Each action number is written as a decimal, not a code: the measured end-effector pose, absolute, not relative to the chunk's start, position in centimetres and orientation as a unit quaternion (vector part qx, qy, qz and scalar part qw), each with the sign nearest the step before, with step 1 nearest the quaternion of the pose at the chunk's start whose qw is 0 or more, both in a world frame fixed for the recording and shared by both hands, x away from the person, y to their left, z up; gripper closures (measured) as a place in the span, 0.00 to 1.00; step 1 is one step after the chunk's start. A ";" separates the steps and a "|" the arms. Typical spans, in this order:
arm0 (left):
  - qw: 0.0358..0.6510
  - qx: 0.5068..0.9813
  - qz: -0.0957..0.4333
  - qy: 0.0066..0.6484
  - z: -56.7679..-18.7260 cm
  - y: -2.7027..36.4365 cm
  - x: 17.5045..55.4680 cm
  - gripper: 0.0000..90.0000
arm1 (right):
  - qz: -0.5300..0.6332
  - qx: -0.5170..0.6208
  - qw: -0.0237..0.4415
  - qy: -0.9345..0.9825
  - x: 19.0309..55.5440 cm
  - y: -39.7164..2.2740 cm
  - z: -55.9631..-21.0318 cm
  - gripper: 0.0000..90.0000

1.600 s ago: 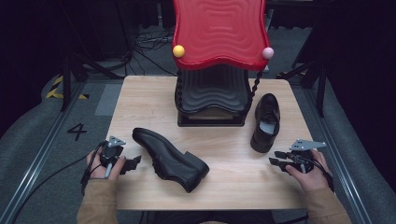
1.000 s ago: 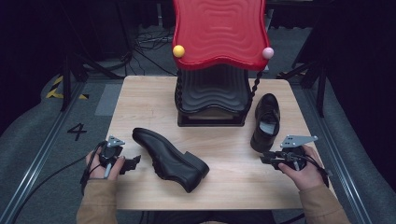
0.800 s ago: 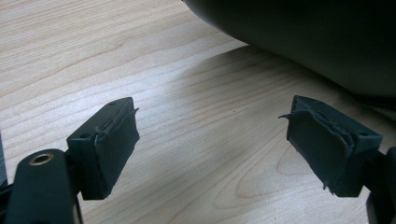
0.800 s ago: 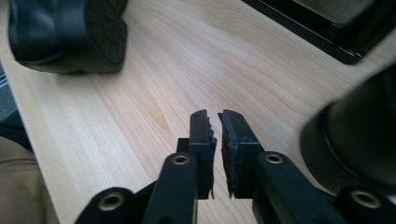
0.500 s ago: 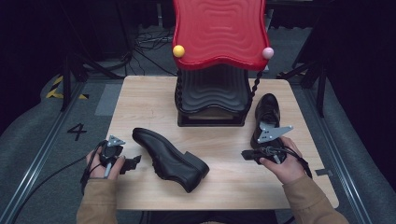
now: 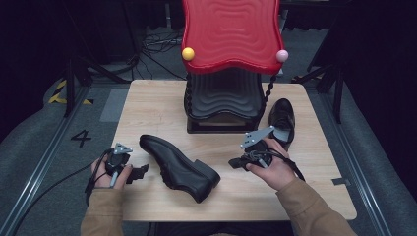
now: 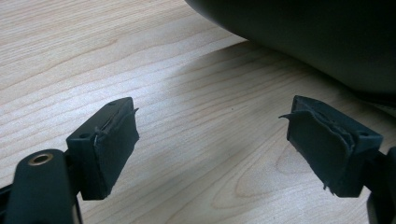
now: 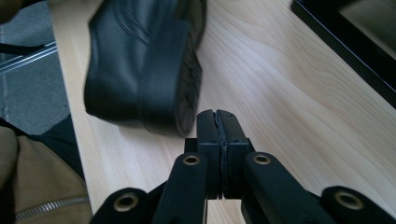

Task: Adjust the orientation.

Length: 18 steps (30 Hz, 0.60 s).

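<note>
- A dark room with cables on the floor is seen behind a pale wooden bench [image 6: 147, 103], which carries a black shoe rack with a red wavy top [image 6: 231, 34] at upper centre of the high view.
- One black shoe [image 6: 179, 167] is laid on its side at lower centre of that view; a second shoe [image 6: 282, 118] stands upright just right of the rack.
- The step in hand is judged to be a reach toward the tipped shoe, with nothing yet grasped.
- The right gripper [image 6: 238, 162] is held low over the bench at centre right, aimed at the shoe's heel [image 8: 163, 74], which is seen near but apart in the right gripper view.
- Its fingers [image 8: 208, 130] are pressed fully together, with nothing between them.
- The left gripper [image 6: 140, 172] is rested at lower left, just beside the toe of the tipped shoe.
- Its fingers [image 7: 109, 140] are spread wide over bare wood, touching nothing; the shoe's dark side [image 7: 303, 32] is seen at the upper right of the left gripper view.
- For the next move, the right fingers would likely need to be parted before the heel can be taken.
</note>
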State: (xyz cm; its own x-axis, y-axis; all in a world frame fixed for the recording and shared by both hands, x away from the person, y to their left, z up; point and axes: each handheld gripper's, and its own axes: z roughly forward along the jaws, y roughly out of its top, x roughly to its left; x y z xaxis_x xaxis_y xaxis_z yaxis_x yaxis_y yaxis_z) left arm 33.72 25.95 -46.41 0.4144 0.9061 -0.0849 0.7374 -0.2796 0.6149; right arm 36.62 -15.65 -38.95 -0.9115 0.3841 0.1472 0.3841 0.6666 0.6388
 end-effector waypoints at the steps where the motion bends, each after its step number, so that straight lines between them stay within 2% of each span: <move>1: 0.296 0.787 0.142 0.522 -46.4 25.9 33.7 0.19 | -0.350 -0.210 0.000 -0.913 36.6 -15.6 -38.9 1.00; 10: 0.294 0.789 0.142 0.520 -46.4 25.9 33.8 0.19 | -0.358 -0.172 0.019 -0.918 36.0 -11.6 -39.3 1.00; 18: 0.292 0.780 0.150 0.533 -46.5 25.7 34.0 0.18 | -0.348 -0.160 0.022 -0.923 35.7 -9.8 -40.3 1.00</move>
State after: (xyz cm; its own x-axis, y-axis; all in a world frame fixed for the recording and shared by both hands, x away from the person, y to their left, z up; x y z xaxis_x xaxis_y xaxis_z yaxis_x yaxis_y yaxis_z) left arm 34.01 25.72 -46.54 0.3877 0.9185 -0.0778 0.7433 -0.2615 0.6157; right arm 35.75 -9.84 -40.31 -0.9479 0.2803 0.1516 0.3106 0.7062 0.6363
